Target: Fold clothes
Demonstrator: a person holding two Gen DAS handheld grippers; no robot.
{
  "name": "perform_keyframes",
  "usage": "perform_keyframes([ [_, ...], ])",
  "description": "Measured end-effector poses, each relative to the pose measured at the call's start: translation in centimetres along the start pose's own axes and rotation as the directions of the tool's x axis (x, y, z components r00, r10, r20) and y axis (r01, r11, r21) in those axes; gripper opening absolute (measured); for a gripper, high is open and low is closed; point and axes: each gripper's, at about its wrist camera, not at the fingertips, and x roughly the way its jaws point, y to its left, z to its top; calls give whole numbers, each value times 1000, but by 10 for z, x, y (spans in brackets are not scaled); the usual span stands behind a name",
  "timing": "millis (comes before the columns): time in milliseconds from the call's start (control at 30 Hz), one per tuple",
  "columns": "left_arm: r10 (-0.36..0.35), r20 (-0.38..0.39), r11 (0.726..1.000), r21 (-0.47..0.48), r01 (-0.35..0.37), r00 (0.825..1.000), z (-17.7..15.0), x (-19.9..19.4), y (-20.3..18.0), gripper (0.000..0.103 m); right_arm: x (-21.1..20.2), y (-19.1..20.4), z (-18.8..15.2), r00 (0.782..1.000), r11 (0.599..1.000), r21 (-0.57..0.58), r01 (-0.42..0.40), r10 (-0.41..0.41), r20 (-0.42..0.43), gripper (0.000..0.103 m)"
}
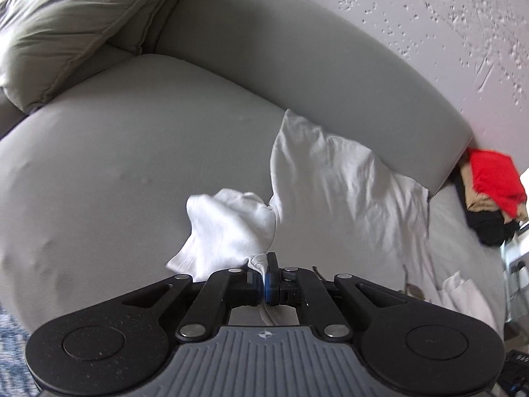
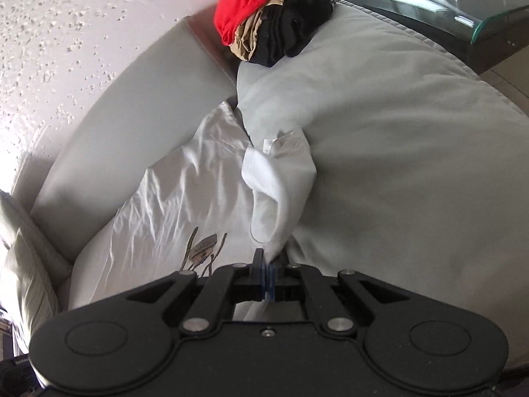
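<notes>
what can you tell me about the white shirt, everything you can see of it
The white shirt looks like thin, creased cotton with a small tan and grey print near the lower front. It lies spread over the grey sofa, its upper part against the backrest. A neck label shows at a bunched fold. The left gripper is shut on one bunched end, the right gripper on another, each lifting its fabric slightly. Nothing else touches it.

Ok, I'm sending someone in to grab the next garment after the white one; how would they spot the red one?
Find the grey sofa against the textured wall. On top of its cushion by the backrest's end sits a small heap of clothes. The red garment lies uppermost on the wall side, the only bright colour beside the tan and black pieces.
</notes>
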Motion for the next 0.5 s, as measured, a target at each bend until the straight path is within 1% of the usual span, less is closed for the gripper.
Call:
perform_keyframes([
  [100, 45, -35, 999, 24, -44, 998, -13, 1, 2, 0, -3, -2, -12, 999, 999, -23, 27, -28, -23, 2],
  [200, 106, -50, 993, 64, -103, 993, -26, 10, -3, 1, -6, -4, -24, 997, 998, -46, 54, -56, -45, 2],
  [267, 148, -54, 986, 88, -143, 988, -33, 18, -6, 6, -3, -4, -32, 995, 995, -70, 70, -75, -63, 2],
  [300, 169, -54, 981, 103, -163, 984, -35, 20, -9, 8, -1, -3, -35, 994, 994, -87, 71, -78, -72, 4],
  [333, 187, -49, 976, 123, -180, 981, -37, 18, -12, 14, -2, -2, -37, 993, 992, -107, 73, -82, -79, 8],
  [367, 203, -37, 970, 144, -196, 978, -38, 13, -14, 16, -5, -1, -37, 993, 990, -124, 70, -81, -82, 10],
  [400, 219, -18, 963, 168, -213, 976, -40, 6, -17, 17, -11, 0, -37, 994, 989, -138, 62, -73, -78, 21],
  [433, 235, 5, 954, 193, -232, 972, -42, -3, -19, 23, -18, 1, -37, 995, 987, -153, 56, -68, -74, 34],
  [467, 246, 32, 945, 216, -247, 969, -44, -13, -22, 26, -25, 3, -36, 996, 984, -170, 55, -67, -67, 36],
  [500, 248, 63, 937, 237, -256, 967, -47, -25, -24, 26, -34, 4, -37, 996, 981, -186, 57, -68, -55, 37],
])
